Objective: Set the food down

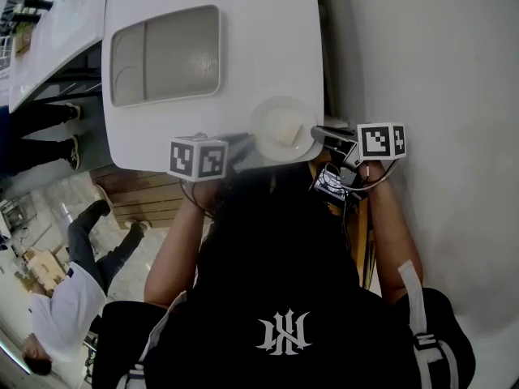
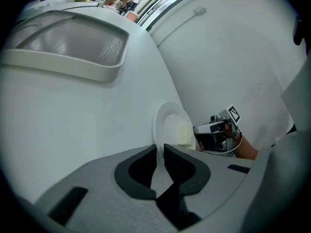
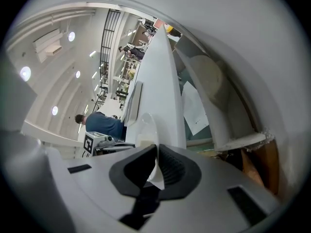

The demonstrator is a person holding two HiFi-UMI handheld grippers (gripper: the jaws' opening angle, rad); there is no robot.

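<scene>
While at table (image 1: 243, 55) edge, plate (image 1: 263, 132) rim clamped in left gripper (image 2: 160, 150), right gripper (image 3: 156, 152) jaws; food (image 1: 285, 128) between.

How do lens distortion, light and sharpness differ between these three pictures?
Head view: even soft light, mild bending at the edges, round white plate low in contrast. Left gripper view: strong fisheye curve on the white table, black corners, left claw sharp on the plate rim. Right gripper view: same curving, round ceiling lamps glare, right claw sharp.

White plate (image 1: 266, 147), white counter (image 1: 243, 23), pale cream food (image 1: 285, 128). The tray (image 1: 166, 55) is beige, and the marker cubes (image 1: 198, 158) show black-and-white squares.
</scene>
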